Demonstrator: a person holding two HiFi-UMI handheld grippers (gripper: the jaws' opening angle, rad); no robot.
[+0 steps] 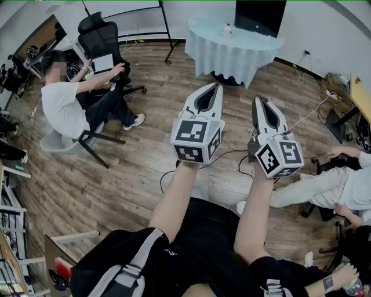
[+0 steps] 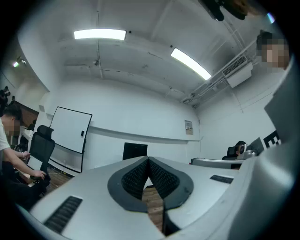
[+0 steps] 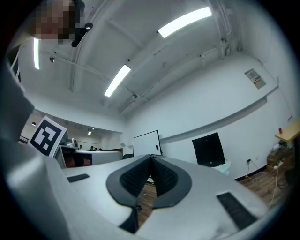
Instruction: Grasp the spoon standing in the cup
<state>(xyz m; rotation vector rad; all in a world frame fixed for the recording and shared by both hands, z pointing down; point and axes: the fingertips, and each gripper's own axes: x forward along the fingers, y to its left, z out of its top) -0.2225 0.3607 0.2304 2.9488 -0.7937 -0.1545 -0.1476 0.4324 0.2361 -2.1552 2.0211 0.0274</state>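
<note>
Task status: not started. No step of the grasp is complete.

1. I am holding the left gripper point(image 1: 217, 86) out in front of me, above the wood floor point(image 1: 116, 174). Its jaws are pressed together at the tips. In the left gripper view, the ribbed pads point(image 2: 135, 177) are meeting at the front with nothing between them.
2. I am holding the right gripper point(image 1: 257, 100) just beside it, pointing the same way. Its jaws are also pressed together. In the right gripper view, its pads point(image 3: 136, 176) are closing on nothing.
3. Spoon and cup: neither is appearing in any view. Both gripper views are showing only walls, ceiling lights and a dark monitor point(image 1: 259, 16).
4. A small object point(image 1: 228, 29) is standing on the cloth-covered round table point(image 1: 232, 52) across the room. It is too small to identify, so it may or may not be the cup.
5. A seated person point(image 1: 66, 107) is occupying a chair to my left, well apart from both grippers.

Remaining work, as a judgement:
- Locate the cup.
- Bring one gripper to it.
- Spread that gripper's jaws.
- Set them around the spoon handle.
- Close on the handle.
</note>
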